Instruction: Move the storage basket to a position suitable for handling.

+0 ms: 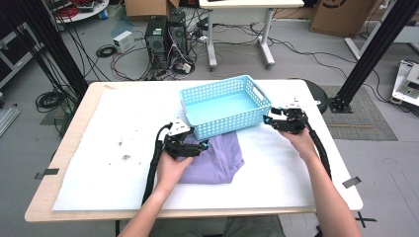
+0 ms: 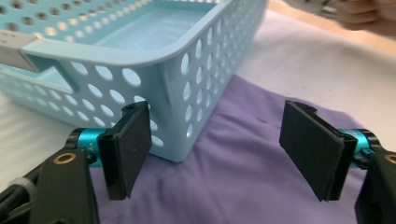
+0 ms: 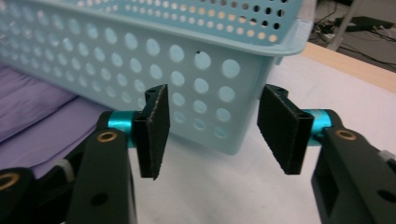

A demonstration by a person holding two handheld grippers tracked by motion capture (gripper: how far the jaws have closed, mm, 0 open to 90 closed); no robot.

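Forearms come in from the bottom edge of the high view, one gripper per hand. Biggest item: white sheet point(image 1: 123, 148) covering most of the table point(image 1: 79, 113), a few dark smudges left of centre. Next: light blue perforated basket point(image 1: 225, 106), sitting on the sheet at table centre, nothing in it as far as its floor shows. Purple cloth point(image 1: 217, 158) lies flat on the sheet at the basket's near side; its far edge runs up against the basket, possibly under it, can't confirm from these angles.

Left gripper point(image 1: 190, 147) sits at the cloth's left end, just beside the basket's near-left corner. Left gripper view: jaws wide apart, nothing between them, cloth point(image 2: 243, 158) spread below, basket corner point(image 2: 187, 93) just ahead.

Right gripper point(image 1: 276, 118) is at the basket's near-right corner. Right gripper view: jaws spread apart, gripping nothing, basket corner point(image 3: 233, 93) dead ahead in line with the gap, bare sheet point(image 3: 224, 186) underneath.
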